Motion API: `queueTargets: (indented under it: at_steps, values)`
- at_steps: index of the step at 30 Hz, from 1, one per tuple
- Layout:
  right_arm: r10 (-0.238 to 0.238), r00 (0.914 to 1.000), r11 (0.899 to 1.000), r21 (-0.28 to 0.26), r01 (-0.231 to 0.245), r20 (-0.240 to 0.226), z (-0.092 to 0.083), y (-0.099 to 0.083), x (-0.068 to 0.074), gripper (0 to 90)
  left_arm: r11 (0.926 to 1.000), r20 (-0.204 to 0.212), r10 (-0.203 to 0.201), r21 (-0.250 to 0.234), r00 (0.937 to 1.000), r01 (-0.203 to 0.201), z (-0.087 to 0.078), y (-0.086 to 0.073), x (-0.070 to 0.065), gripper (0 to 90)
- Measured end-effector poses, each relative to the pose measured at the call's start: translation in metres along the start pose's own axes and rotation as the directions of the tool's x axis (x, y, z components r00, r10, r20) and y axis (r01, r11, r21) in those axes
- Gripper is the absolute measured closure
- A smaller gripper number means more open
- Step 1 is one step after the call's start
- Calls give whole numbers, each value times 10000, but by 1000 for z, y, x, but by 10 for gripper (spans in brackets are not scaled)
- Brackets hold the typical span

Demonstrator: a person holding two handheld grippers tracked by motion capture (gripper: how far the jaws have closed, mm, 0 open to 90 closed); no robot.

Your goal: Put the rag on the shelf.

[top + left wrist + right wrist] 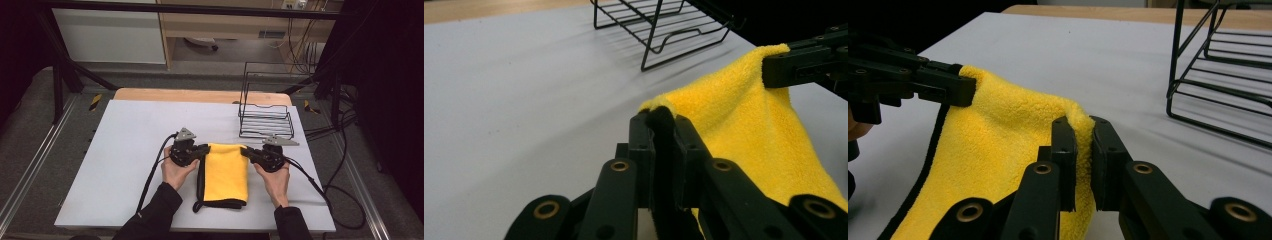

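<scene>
Left gripper (pixel 204 150) at the left of the high view, borne by the left hand (pixel 175 170), cable trailing down toward the sleeve; jaws pinched narrow on the far left corner of the yellow cloth (pixel 227 172), black hem squeezed between them in the left gripper view (pixel 659 130); corner lifted off the grey table (pixel 135 150), seemingly only a little, though the height is hard to judge from above.

Cloth in the middle, folded, yellow with a black border along its left and near edges; far edge held up between the two grippers, near edge lying on the table close to the person; in the left gripper view the cloth (pixel 744 130) sagging between the two pinched corners; in the right gripper view the cloth (pixel 998 145) hanging in a shallow dip.

Right gripper (pixel 248 152) at the right, held by the right hand (pixel 276 182); jaws closed narrow on the far right corner, yellow pile pressed between them in the right gripper view (pixel 1083 135).

Black wire rack (pixel 265 112) farther right and back, standing on the table, apart from the cloth; wooden edge (pixel 200 95) showing beyond the grey top.
</scene>
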State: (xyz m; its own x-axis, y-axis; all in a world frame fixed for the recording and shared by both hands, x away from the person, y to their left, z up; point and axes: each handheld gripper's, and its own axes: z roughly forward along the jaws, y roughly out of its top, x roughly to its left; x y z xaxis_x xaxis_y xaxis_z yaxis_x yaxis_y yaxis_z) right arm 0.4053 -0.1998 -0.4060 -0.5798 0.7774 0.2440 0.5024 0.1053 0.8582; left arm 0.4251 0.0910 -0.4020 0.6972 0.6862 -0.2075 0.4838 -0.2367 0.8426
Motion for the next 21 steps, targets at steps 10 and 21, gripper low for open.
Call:
queueTargets:
  at_steps: [10,21]
  values:
    - [-560,9984,9941,-936,549,-91,-14,12,16,828,9939,38,0,-1104,10000,5,-23,5,-8,812]
    - [-1258,9920,9704,-2064,1257,126,-36,30,33,830,9742,-89,297,-2237,9995,-309,-46,19,-24,813]
